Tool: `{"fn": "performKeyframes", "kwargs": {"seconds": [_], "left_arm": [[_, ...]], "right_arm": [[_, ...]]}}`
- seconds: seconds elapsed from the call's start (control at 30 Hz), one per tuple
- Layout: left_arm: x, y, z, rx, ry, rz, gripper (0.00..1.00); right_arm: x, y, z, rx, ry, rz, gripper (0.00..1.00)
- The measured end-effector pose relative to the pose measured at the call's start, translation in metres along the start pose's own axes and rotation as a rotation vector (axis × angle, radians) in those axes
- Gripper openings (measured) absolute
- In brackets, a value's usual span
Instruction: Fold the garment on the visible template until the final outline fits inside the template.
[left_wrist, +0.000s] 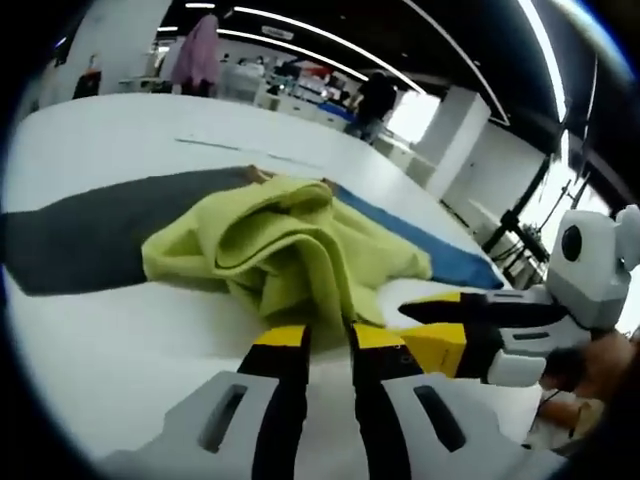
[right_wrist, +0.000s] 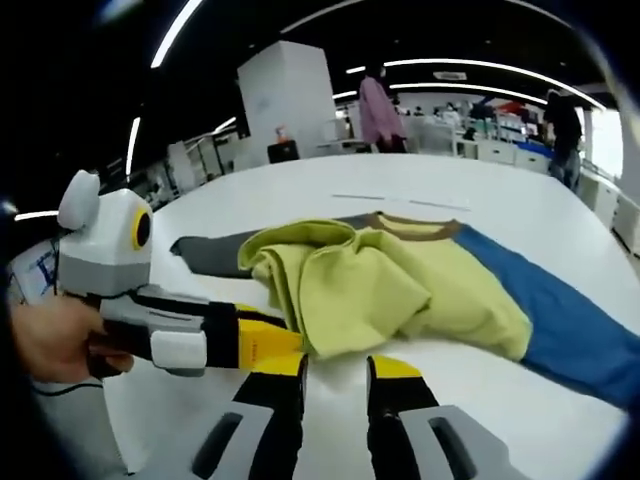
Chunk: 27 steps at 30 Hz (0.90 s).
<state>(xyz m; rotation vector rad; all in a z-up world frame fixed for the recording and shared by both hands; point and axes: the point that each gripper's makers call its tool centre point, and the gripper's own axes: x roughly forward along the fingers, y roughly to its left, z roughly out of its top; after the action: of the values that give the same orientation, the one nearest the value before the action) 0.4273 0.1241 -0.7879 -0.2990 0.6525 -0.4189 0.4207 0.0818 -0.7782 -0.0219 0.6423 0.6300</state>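
Our left gripper (left_wrist: 330, 335) has its 2 yellow-tipped jaws pinched on the near edge of the yellow-green garment (left_wrist: 290, 250), which lies crumpled on the white table (left_wrist: 110, 350). Our right gripper (right_wrist: 335, 365) sits with jaws apart, just short of the garment's near hem. Under the cloth we see a grey sleeve (right_wrist: 215, 250) on one side and a blue one (right_wrist: 560, 310) on the other.

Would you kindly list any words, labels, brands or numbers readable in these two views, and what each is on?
None can be read. The yellow-green garment, the white table and both grippers, left and right, carry no visible lettering. The ceiling sign is too blurred to read.
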Motion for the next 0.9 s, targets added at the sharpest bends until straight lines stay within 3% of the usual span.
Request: {"fn": "performKeyframes", "kwargs": {"seconds": [0.33, 0.5, 0.57, 0.9], "left_arm": [[0.004, 0.002, -0.002, -0.043, 0.003, 0.003, 0.00], [0.006, 0.002, -0.001, -0.044, 0.006, -0.004, 0.00], [0.005, 0.001, -0.001, -0.047, 0.007, -0.012, 0.00], [-0.009, -0.005, 0.002, -0.027, 0.014, -0.030, 0.00]], "right_arm": [[0.013, -0.001, -0.003, -0.016, 0.005, -0.046, 0.10], [0.018, 0.000, -0.007, -0.027, 0.014, -0.061, 0.06], [0.017, -0.001, -0.007, -0.029, 0.017, -0.064, 0.00], [0.007, -0.008, 0.003, -0.036, -0.001, -0.065, 0.00]]}}
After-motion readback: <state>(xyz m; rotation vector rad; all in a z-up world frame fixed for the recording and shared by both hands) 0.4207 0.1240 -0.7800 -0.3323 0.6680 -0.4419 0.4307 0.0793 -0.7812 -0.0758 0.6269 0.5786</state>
